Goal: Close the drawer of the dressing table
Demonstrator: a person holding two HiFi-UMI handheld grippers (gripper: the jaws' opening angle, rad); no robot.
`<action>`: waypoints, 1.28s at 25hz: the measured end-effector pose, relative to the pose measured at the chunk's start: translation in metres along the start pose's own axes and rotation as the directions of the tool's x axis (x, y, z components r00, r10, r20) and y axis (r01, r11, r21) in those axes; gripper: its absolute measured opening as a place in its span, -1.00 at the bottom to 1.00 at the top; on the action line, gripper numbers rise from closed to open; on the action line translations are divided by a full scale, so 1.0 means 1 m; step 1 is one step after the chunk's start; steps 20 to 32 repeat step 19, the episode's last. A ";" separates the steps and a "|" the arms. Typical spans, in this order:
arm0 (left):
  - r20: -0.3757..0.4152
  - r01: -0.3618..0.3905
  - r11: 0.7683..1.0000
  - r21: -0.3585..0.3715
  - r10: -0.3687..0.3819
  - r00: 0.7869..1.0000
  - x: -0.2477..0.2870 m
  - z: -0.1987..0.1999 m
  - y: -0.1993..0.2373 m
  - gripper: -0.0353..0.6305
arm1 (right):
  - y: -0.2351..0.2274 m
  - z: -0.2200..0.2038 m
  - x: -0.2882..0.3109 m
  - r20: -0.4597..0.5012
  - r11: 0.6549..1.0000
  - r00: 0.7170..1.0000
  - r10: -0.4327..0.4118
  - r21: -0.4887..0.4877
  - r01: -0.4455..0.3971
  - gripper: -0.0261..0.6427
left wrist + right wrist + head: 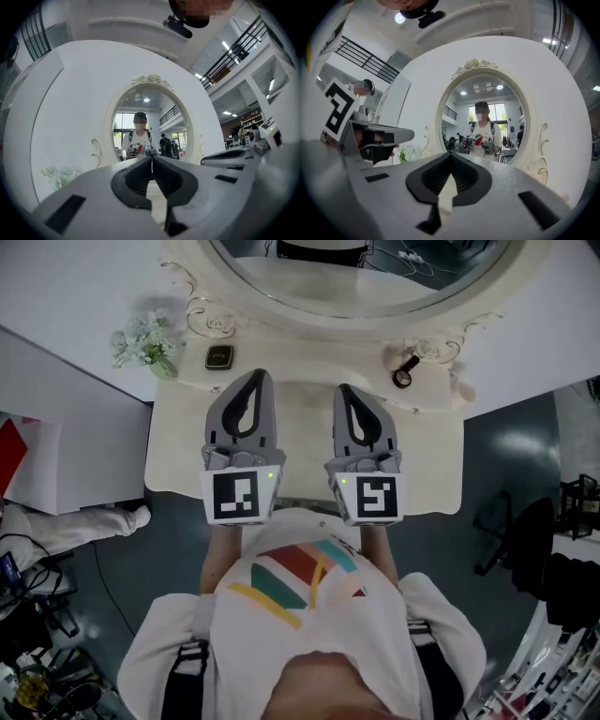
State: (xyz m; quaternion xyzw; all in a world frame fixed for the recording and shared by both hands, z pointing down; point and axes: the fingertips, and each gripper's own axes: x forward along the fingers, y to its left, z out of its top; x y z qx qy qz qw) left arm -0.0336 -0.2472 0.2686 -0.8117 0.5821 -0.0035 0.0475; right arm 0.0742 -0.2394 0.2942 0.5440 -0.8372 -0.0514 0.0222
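Left gripper (pixel 262 374), right gripper (pixel 344 388): jaws pressed together, empty, above worktop (pixel 433 465). Drawer hidden below jaws, open or shut unclear — blind shove may skid off front.
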 end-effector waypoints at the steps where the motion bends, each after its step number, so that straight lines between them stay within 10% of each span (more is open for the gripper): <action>1: 0.000 0.000 1.000 -0.002 0.000 1.000 0.000 0.000 0.000 -0.87 | -0.002 0.000 -0.001 0.004 1.000 1.000 -0.006 -0.002 0.006 -0.92; 32: 0.015 0.005 1.000 0.004 -0.005 1.000 -0.003 -0.002 -0.004 -0.87 | -0.007 -0.002 -0.009 -0.004 1.000 1.000 -0.016 -0.010 0.016 -0.92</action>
